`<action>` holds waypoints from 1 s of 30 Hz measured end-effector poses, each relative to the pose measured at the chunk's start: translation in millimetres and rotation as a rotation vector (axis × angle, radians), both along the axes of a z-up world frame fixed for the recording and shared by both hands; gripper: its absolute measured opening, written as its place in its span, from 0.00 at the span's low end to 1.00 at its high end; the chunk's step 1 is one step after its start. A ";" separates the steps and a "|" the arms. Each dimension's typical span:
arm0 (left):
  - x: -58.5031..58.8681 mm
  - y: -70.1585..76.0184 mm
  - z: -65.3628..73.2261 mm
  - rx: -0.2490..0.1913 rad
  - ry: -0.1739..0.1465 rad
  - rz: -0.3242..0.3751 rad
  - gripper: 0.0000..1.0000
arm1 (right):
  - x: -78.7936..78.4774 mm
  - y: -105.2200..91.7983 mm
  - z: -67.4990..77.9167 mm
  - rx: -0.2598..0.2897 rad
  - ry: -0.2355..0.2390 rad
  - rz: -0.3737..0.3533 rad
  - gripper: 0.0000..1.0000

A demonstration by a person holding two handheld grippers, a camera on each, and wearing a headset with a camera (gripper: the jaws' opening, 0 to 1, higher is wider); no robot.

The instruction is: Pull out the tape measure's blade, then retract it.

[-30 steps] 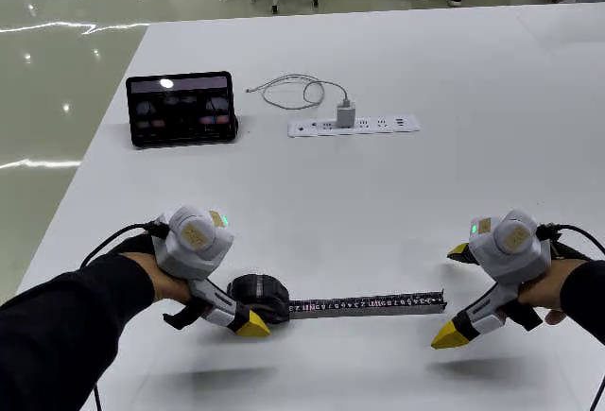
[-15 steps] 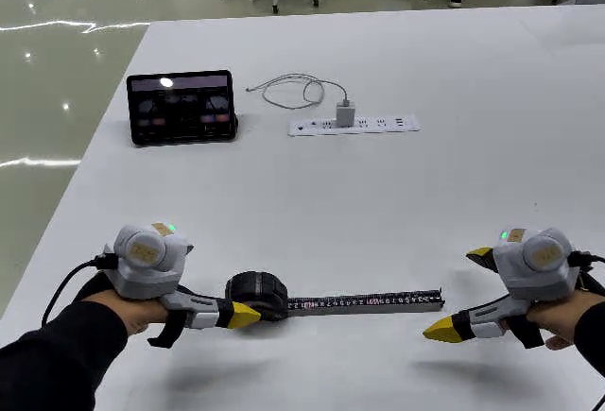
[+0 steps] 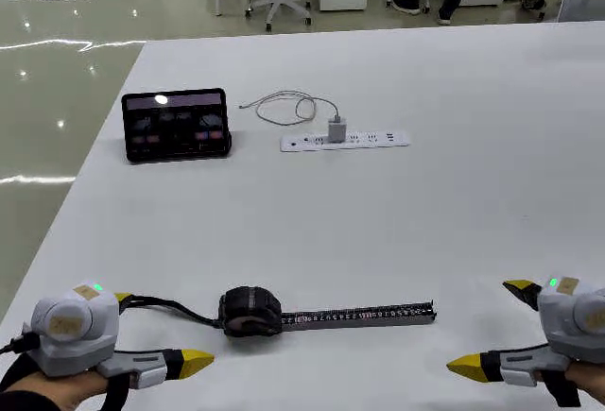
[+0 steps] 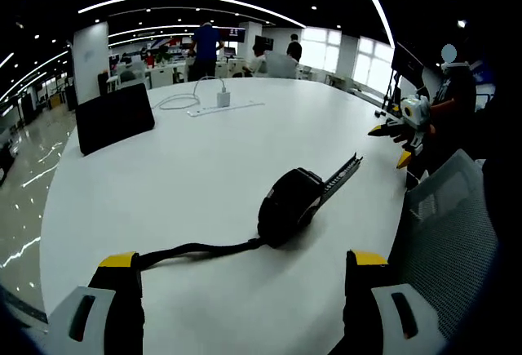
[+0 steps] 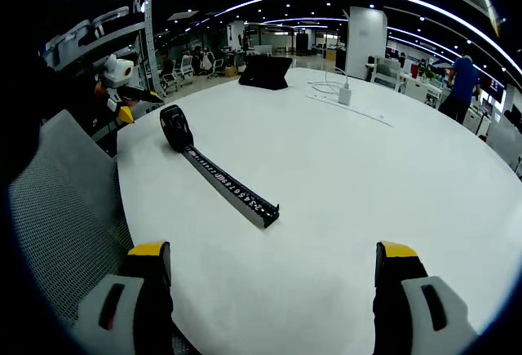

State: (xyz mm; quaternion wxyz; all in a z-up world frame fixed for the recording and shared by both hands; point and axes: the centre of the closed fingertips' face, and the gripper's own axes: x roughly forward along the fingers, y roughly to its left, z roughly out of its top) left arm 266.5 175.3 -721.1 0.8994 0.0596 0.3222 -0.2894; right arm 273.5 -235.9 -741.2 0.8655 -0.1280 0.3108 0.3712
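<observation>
Lying flat on the table (image 3: 378,213), the tape (image 3: 250,311) has its blade (image 3: 364,315) out unheld (likely locked); left gripper (image 3: 159,329) and right gripper (image 3: 493,326) flank it, jaws apart and empty, seemingly poised to regrip and retract

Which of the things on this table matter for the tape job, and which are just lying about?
For the job: tape measure, its pulled-out blade, left gripper, right gripper, both open.
Lying about: tablet, power strip, charger and its cable.
</observation>
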 end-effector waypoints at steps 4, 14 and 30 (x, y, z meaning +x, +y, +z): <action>-12.1 3.9 9.8 -0.003 -0.020 0.016 1.00 | -18.6 -13.5 1.0 0.000 0.013 -0.020 1.00; -37.3 12.7 16.9 0.002 -0.024 0.017 1.00 | -51.9 -39.7 8.0 -0.001 0.020 -0.073 1.00; -39.8 11.4 29.1 -0.006 -0.066 0.027 1.00 | -62.6 -44.5 21.0 0.017 0.005 -0.089 1.00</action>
